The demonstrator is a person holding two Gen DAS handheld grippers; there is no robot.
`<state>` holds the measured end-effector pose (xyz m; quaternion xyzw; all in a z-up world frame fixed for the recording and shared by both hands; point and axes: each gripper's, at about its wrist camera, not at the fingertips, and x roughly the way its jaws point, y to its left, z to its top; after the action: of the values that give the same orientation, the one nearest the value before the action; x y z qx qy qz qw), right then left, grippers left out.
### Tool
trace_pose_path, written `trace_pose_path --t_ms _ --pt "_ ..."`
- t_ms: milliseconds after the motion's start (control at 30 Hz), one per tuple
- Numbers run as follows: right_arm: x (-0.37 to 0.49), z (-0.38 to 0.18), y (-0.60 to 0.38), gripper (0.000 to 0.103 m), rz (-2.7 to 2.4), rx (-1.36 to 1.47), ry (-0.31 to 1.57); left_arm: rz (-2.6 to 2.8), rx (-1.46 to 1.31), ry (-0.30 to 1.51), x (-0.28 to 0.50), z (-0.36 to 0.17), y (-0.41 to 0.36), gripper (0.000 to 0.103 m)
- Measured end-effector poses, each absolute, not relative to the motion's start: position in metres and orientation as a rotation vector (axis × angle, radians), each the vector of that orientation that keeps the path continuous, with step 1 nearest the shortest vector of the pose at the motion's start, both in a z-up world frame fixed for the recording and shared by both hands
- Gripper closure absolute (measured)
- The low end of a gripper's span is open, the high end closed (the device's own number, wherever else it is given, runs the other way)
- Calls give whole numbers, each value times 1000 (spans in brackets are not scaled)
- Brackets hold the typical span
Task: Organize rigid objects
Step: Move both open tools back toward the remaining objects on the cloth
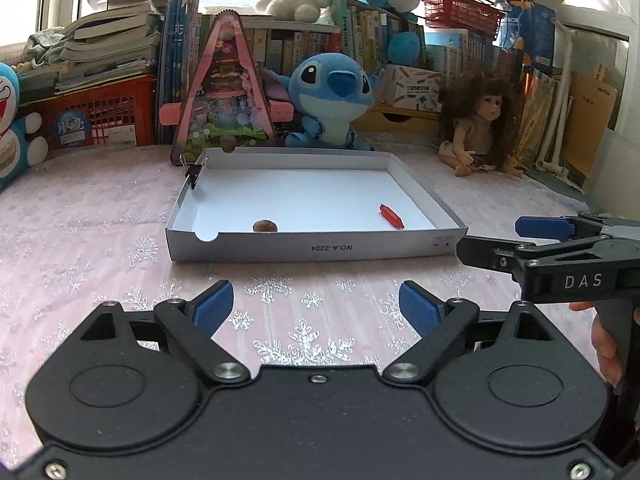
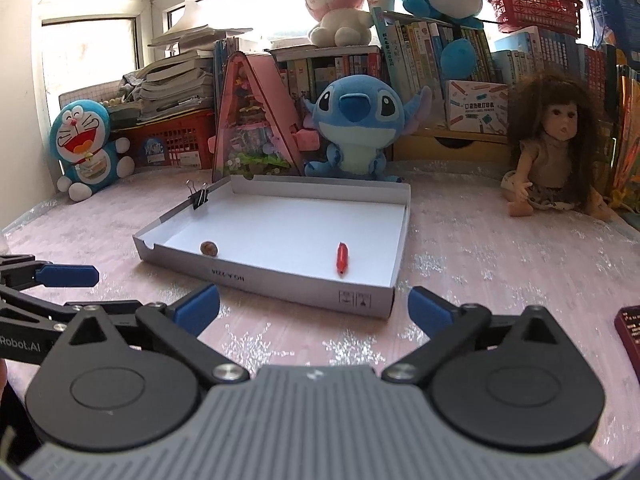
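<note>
The small round brown thing (image 1: 264, 226) in the shallow white cardboard tray (image 1: 304, 246) is too tiny to identify, and the tray's front wall hides its bottom edge in the left wrist view. A dark red flat object (image 2: 629, 330) gets chopped off by the right wrist view's edge, and the blue cat plush (image 1: 14, 128) is half cut off at the left wrist view's left edge

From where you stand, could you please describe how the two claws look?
Both have black linkage arms tipped with blue pads. The left claw has a smooth black body marked Robot.AI on its side. The right claw has a ribbed grey body and white DAS lettering on its side.
</note>
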<state>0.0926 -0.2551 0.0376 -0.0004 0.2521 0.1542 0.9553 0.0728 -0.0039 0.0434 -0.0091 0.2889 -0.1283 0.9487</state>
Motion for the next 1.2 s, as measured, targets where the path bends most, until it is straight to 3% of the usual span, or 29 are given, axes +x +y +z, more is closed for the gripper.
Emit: trace_pose_path --t_ms 1200 --pt "44 6 -273 0 314 -21 507 -246 6 590 38 25 14 7"
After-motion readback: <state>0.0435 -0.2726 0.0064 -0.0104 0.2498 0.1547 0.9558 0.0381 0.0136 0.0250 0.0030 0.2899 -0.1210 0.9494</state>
